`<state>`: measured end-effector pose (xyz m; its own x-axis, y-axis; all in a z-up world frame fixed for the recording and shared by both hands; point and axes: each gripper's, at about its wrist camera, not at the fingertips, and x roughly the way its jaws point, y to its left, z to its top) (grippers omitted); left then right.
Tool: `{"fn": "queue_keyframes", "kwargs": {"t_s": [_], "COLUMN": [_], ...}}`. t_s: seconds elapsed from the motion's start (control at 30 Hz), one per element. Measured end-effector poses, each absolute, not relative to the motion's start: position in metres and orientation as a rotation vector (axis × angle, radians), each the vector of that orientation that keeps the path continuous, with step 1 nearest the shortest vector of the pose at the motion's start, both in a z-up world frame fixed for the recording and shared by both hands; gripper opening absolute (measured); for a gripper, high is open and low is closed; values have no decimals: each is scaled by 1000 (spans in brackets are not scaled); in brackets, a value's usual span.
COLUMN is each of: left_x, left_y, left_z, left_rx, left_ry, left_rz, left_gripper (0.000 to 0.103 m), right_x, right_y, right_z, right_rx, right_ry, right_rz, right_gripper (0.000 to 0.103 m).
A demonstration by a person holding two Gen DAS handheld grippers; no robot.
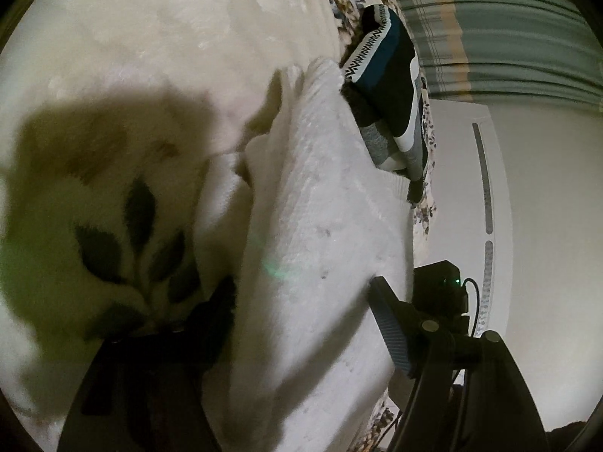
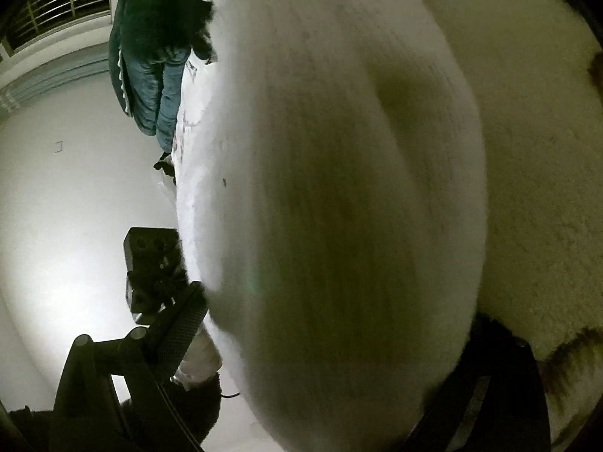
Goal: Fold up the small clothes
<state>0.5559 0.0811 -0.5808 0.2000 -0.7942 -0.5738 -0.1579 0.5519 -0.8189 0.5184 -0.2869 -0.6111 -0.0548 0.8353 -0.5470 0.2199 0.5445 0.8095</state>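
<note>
A white fluffy garment (image 1: 320,226) lies on a cream plush blanket (image 1: 150,37) with a dark leaf print. My left gripper (image 1: 305,320) has the garment's thick edge between its two fingers, one finger (image 1: 392,335) to the right, the other (image 1: 211,320) partly hidden to the left. In the right wrist view the same white garment (image 2: 339,207) fills the frame, blurred. My right gripper (image 2: 320,339) has it between its fingers; the left finger (image 2: 181,335) shows, the right one is mostly hidden by cloth.
A folded dark blue, black and white patterned garment (image 1: 388,86) lies beyond the white one at the bed's edge; a dark teal piece (image 2: 150,56) shows in the right wrist view. A white wall (image 1: 546,226) and striped curtain (image 1: 508,37) lie to the right.
</note>
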Motion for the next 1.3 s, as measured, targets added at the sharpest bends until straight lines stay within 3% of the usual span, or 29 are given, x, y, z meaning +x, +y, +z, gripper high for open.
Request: {"fn": "queue_keyframes", "kwargs": {"t_s": [0.03, 0.07, 0.13, 0.2, 0.33, 0.63, 1.0, 1.13, 1.3], "left_x": [556, 555, 551, 550, 547, 567, 685, 755, 813], "left_y": [79, 79, 78, 79, 74, 60, 3, -21, -40], "left_z": [-579, -577, -567, -558, -536, -466, -367, -366, -419], "left_rx": [-909, -893, -853, -831, -788, -752, -754, -715, -671], "left_ry": [1319, 1313, 1291, 1277, 1255, 1185, 1046, 1014, 1070], "left_rz": [-541, -532, -515, -507, -509, -557, -654, -666, -635], "left_gripper": [63, 43, 33, 24, 21, 21, 21, 22, 22], "right_x": [517, 516, 520, 514, 508, 512, 599, 677, 753], "right_y": [-289, -290, -285, -288, -291, -311, -386, -392, -396], "right_z": [-610, -609, -607, -602, -583, -503, -367, -351, -397], "right_rx": [926, 920, 909, 912, 878, 844, 741, 695, 659], "right_ry": [1574, 1570, 1545, 1521, 1471, 1374, 1183, 1129, 1151], "right_rz": [637, 626, 621, 618, 583, 560, 534, 527, 514], "right_gripper": [87, 82, 64, 55, 47, 44, 43, 43, 43]}}
